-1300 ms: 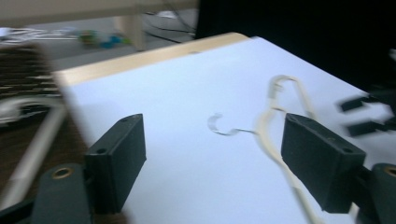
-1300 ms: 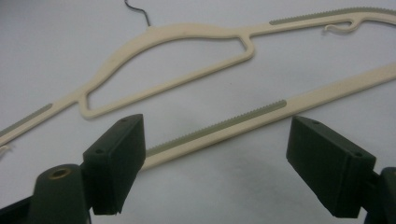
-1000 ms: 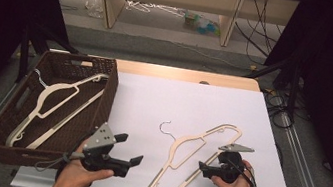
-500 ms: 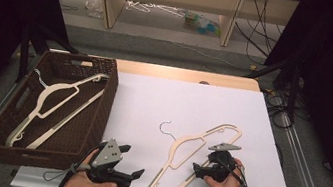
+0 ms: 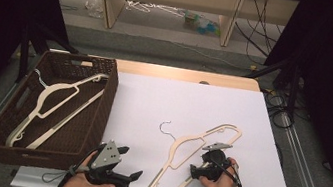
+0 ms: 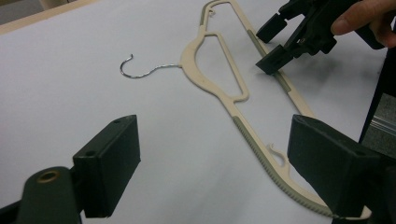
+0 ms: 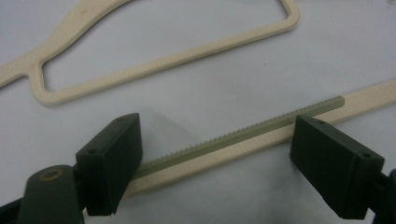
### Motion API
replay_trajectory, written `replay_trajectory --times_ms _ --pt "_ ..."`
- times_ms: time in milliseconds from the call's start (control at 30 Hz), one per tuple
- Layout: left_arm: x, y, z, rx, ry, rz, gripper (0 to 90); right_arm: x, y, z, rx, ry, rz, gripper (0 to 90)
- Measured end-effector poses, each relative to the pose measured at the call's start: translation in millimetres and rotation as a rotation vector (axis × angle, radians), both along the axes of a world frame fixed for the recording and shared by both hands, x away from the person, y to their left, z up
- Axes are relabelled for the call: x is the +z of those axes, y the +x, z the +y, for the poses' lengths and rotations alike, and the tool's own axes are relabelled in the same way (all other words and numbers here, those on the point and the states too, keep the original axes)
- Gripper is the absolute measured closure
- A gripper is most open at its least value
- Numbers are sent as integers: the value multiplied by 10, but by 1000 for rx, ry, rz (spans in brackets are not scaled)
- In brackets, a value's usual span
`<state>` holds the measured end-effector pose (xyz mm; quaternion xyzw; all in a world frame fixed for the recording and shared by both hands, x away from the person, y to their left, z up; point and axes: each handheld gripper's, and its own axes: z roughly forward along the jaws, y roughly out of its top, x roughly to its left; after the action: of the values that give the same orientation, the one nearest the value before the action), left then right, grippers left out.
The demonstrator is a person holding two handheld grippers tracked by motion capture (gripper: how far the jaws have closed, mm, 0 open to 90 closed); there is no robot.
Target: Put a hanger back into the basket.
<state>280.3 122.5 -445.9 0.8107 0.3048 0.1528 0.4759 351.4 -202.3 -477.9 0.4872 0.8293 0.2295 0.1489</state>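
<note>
The white surface [image 5: 193, 103] is seen carrying a cream hanger [image 5: 194, 151] right of a wicker basket [image 5: 101, 108]. The hanger's ribbed bar is straddled by the spread right claw [image 5: 196, 171]; the left claw [image 5: 133, 177], also spread, is held just beside it.

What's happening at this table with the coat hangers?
A person holds a two-jaw gripper in each hand. The right gripper is down at the cream hanger lying on the white table, its jaws open on either side of the hanger's ribbed bar but not yet closed on it. The left gripper waits open nearby, holding nothing. Another hanger already lies in the brown wicker basket at the left, so this one probably goes there next.
</note>
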Motion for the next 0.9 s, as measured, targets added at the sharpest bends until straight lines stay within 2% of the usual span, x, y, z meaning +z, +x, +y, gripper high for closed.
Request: replay_trajectory --times_ms 100,167,200,267,367,467,533,567,600,667,700,767,800,833,900 --pt "-9 -4 0 -16 5 3 171 16 16 -70 43 -8 11 211" --pt "-16 -3 7 -27 14 4 171 20 12 -74 31 -4 18 216" --pt "-19 -4 5 -26 13 2 172 27 18 -107 48 -8 21 228" --pt "-19 -6 2 -25 10 6 172 48 21 -174 61 -17 34 264" --pt "-19 -11 -1 -31 29 0 174 81 35 -291 78 -21 60 344" --pt "-29 -17 -14 -30 23 2 174 113 64 -430 64 -13 76 441" --pt "-31 -15 -16 -35 25 -1 175 125 83 -526 52 11 91 479" --pt "-34 -18 -19 -31 25 3 175 135 87 -565 25 35 110 504" --pt "-35 -12 -14 -37 35 1 175 143 101 -605 17 38 113 514" --pt "-44 -18 -31 -33 23 7 177 139 124 -653 3 51 110 482" --pt "-44 -15 -27 -38 32 6 177 135 111 -628 -39 69 122 429" --pt "-50 -8 -32 -46 34 7 178 156 104 -587 -39 53 156 358" --pt "-51 -5 -36 -51 39 4 179 163 73 -503 -66 34 181 337" --pt "-52 -9 -39 -48 46 1 179 171 69 -483 -71 21 195 327" --pt "-62 -16 -47 -50 50 4 180 163 77 -465 -63 11 192 319"
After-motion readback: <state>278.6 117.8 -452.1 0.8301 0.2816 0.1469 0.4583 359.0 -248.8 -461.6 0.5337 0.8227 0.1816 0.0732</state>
